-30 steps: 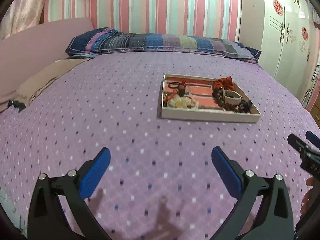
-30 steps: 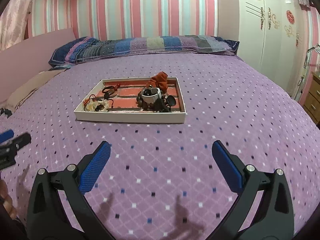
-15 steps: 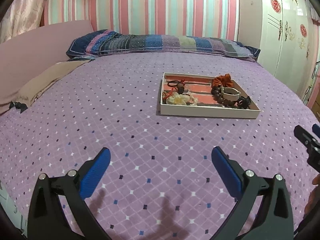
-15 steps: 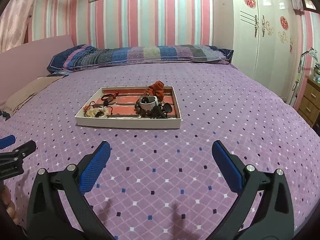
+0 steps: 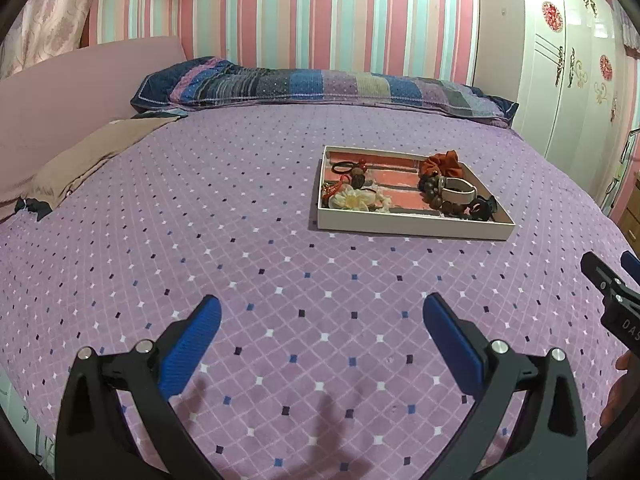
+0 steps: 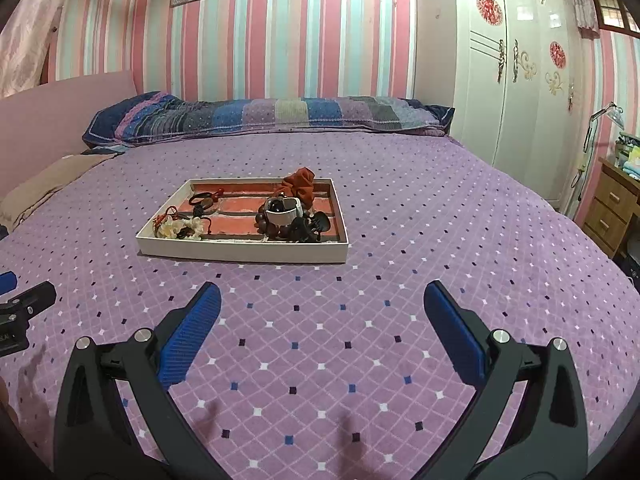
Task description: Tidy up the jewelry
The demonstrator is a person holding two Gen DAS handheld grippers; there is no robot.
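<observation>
Now both grippers, left point(image 5: 322, 322) and right point(image 6: 322, 310), pulled back from tray point(image 6: 240, 251); fingers apart, empty.

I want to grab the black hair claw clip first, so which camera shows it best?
The right wrist view: the black claw clip sits at the tray's near edge, facing the camera, its whole outline visible. In the left wrist view it shows smaller, tucked into the tray's far right corner behind the beads.
</observation>
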